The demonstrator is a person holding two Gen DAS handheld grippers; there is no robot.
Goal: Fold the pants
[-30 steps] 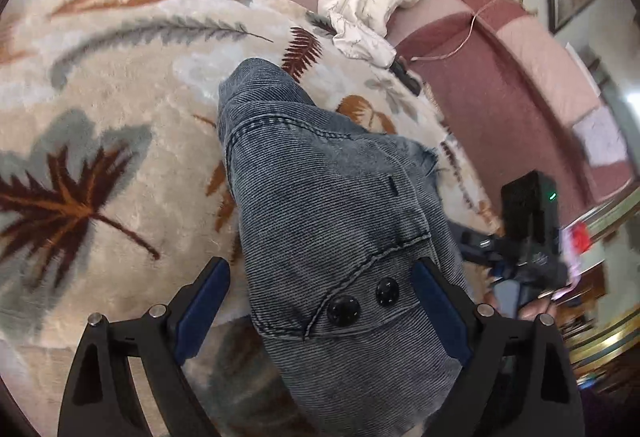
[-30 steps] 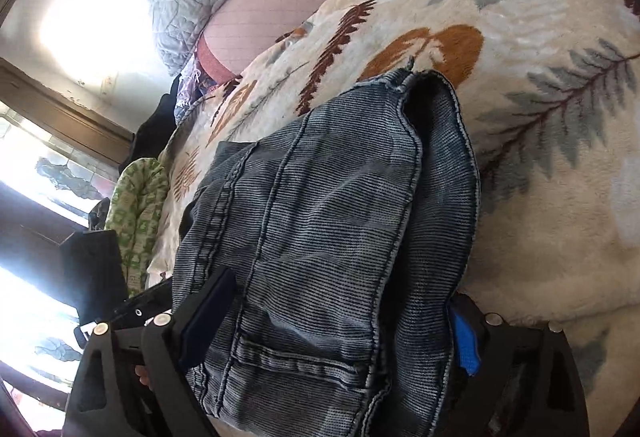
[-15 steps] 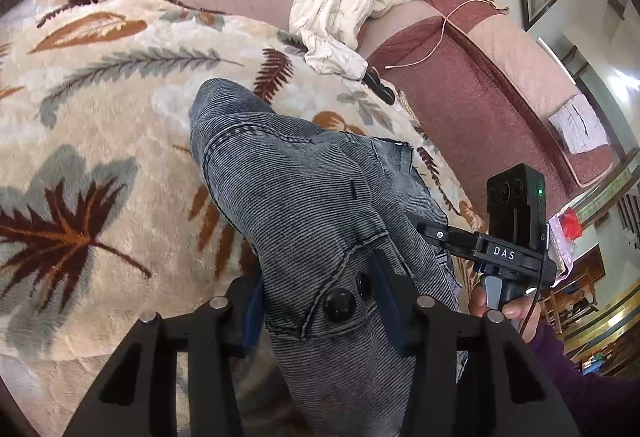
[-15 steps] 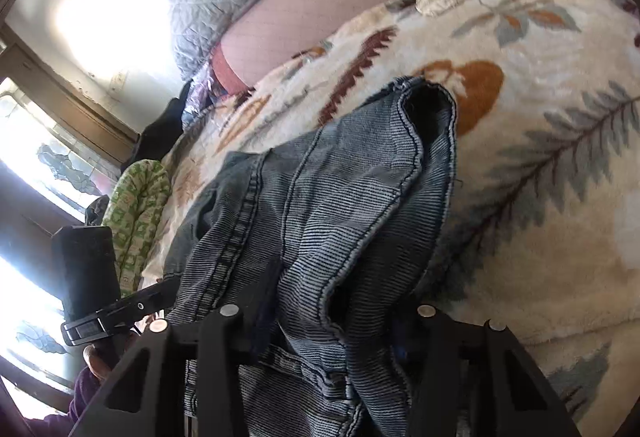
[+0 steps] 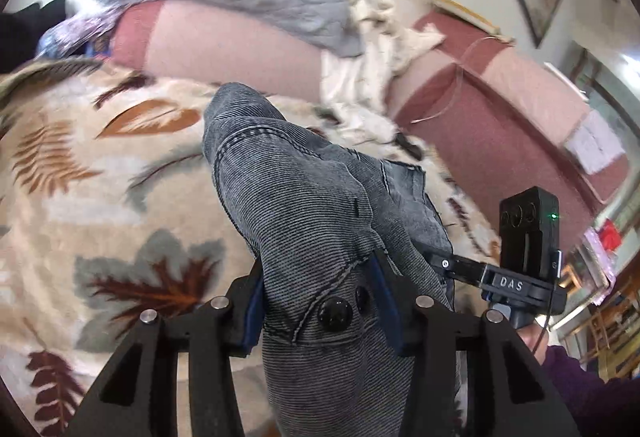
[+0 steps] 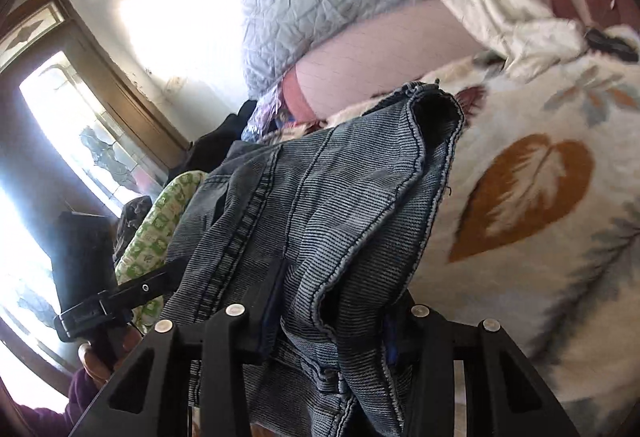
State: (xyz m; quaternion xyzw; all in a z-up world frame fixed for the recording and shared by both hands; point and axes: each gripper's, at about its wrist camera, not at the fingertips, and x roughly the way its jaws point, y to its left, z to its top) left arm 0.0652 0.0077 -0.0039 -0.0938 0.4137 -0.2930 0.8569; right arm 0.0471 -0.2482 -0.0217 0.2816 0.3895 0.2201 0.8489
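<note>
both grippers have closed on the denim pants [image 5: 312,205] since the earlier frame and raised them. the left gripper [image 5: 320,301] pinches the buttoned waistband, the right gripper [image 6: 332,317] bunched denim, above the leaf-print blanket [image 5: 100,197], far end trailing toward its pillow-side edge.

Left tongs [image 5: 320,301] clamp the grey pants [image 5: 320,197] at the buttoned waistband above the leaf-print blanket [image 5: 100,177]
</note>
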